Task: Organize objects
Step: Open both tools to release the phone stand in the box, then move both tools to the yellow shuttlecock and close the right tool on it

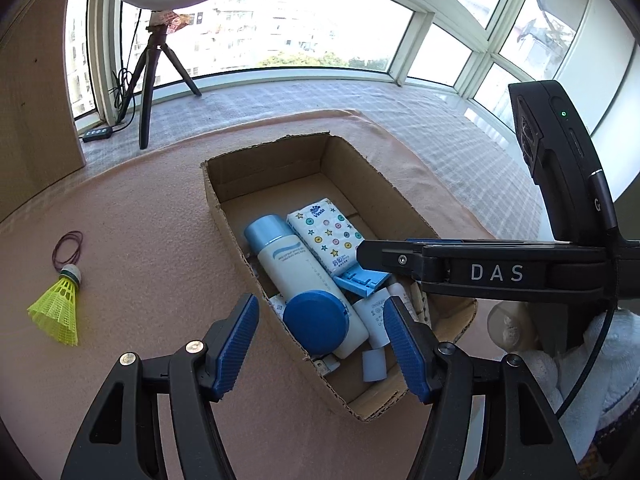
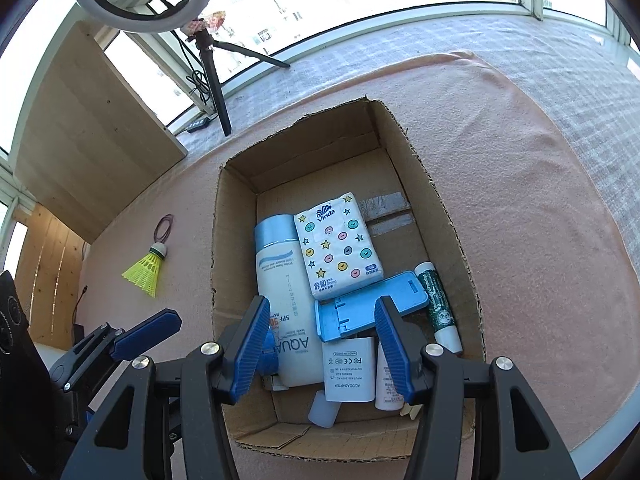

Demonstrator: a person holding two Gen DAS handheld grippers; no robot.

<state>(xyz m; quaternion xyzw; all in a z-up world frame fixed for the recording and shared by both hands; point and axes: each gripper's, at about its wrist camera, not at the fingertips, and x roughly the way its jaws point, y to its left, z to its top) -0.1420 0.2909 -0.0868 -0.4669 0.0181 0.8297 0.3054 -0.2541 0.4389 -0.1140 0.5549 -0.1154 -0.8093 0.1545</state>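
An open cardboard box (image 1: 372,176) (image 2: 436,200) on the pink cloth holds a white lotion bottle with a blue cap (image 1: 296,264) (image 2: 280,272), a tissue pack (image 1: 326,240) (image 2: 340,248), a blue phone stand (image 2: 368,312), a round blue tape case (image 1: 316,320), a white adapter (image 2: 349,368) and a green tube (image 2: 438,304). My left gripper (image 1: 320,344) is open and empty above the box's near end. My right gripper (image 2: 320,344) is open and empty above the box; it also shows in the left wrist view (image 1: 440,264). A yellow shuttlecock (image 1: 58,304) (image 2: 146,270) and a rubber band (image 1: 68,246) (image 2: 164,227) lie left of the box.
A ring light on a tripod (image 1: 156,60) (image 2: 208,52) stands at the back left by the window. A wooden panel (image 1: 36,128) (image 2: 92,136) stands at the left. The pink cloth (image 1: 140,264) (image 2: 540,240) lies over a checked cloth (image 1: 440,120).
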